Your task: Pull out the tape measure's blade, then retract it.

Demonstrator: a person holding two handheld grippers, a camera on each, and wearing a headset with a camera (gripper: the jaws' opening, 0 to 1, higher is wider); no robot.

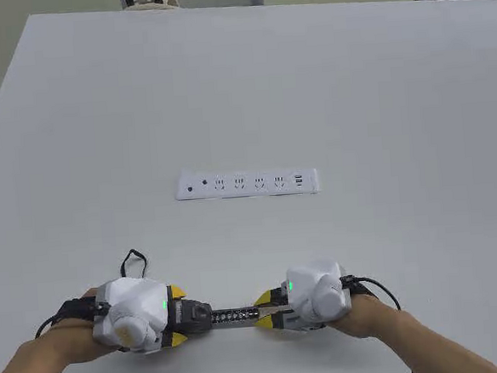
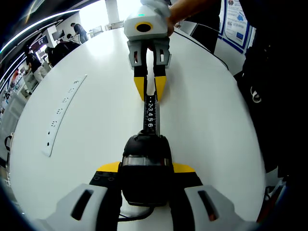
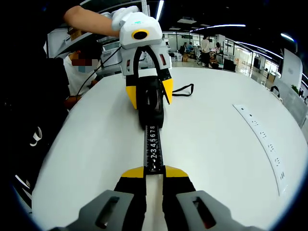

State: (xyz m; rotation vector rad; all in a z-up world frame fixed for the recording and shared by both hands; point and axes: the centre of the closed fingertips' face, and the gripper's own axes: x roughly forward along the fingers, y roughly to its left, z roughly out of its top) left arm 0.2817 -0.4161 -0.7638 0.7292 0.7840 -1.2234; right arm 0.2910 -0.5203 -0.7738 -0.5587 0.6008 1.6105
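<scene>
The left gripper is clamped on the black, chunky plastic case of the tape measure, its yellow-tipped jaws pressing either flank; the right gripper is closed flat on the free end of the narrow dark steel blade, jaws pinching it from both sides, so the end hook itself is hidden; both rest low over the pale grey tabletop, near the edge closest to the person.

The blade's long axis runs straight from one gripper to the other, across the person's front; the case lies at the left end and the held tip at the right, with a short stretch of blade bare between them. Whichever half of the task this is, the move runs along that one line: right hand away from the case to draw out more, or back toward the case mouth to let it wind in; I judge that any sideways drift would kink the blade.

White numerals read 2 to 8 along the blade in the right gripper view; no brand can be made out on the case. A thin black cord loop trails from the case; a long white power strip lies well apart, farther up the table.
</scene>
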